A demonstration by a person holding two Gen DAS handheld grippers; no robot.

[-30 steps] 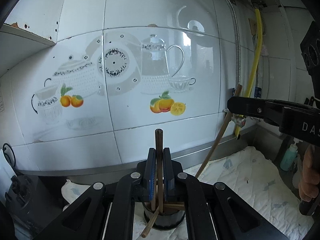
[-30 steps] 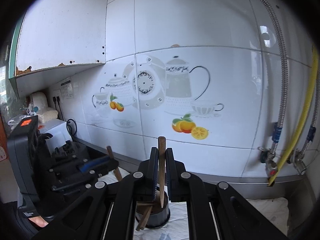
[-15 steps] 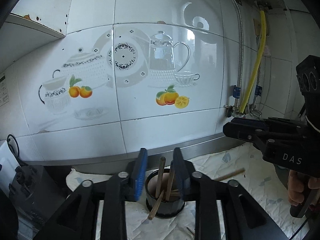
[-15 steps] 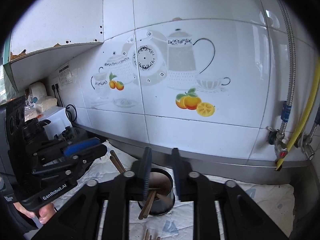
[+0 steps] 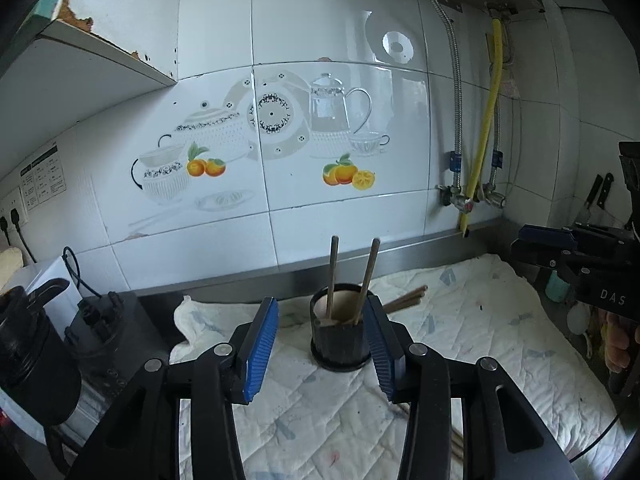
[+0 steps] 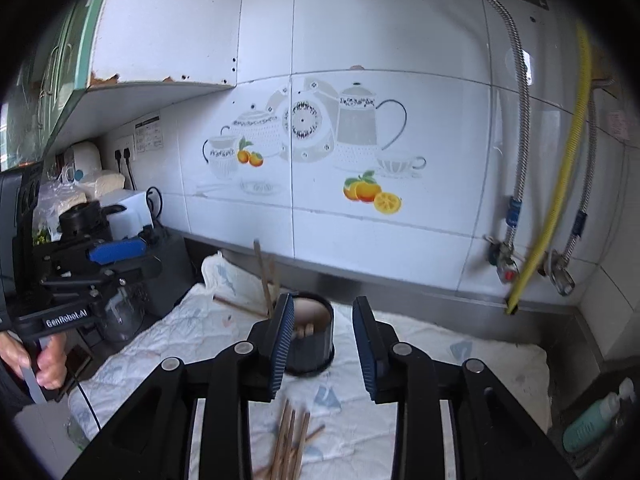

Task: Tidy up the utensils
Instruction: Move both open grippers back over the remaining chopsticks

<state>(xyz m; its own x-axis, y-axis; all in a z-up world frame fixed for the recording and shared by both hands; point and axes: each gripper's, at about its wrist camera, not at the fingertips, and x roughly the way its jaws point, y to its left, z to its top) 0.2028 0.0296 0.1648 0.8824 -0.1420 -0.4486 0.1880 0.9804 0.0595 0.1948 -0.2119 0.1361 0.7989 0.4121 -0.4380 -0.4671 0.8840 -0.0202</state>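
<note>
A black utensil cup (image 5: 340, 340) stands on the white quilted cloth (image 5: 472, 332), with two wooden chopsticks (image 5: 366, 280) upright in it. My left gripper (image 5: 322, 348) is open and empty, its jaws either side of the cup and pulled back from it. More chopsticks (image 5: 404, 300) lie on the cloth behind the cup. In the right wrist view the cup (image 6: 310, 340) sits just ahead of my open, empty right gripper (image 6: 322, 344). Several loose chopsticks (image 6: 290, 444) lie on the cloth below it.
A tiled wall (image 5: 280, 140) with a steel ledge runs behind the cloth. Black appliances (image 5: 36, 356) stand at the left. Hoses and valves (image 6: 520, 264) hang at the right. A teal bottle (image 6: 592, 420) sits at the lower right. Knives (image 5: 596, 200) hang at the far right.
Both grippers opened, each letting go of a chopstick into the cup, then pulled back and away from it. The cup now looks smaller and farther off.
</note>
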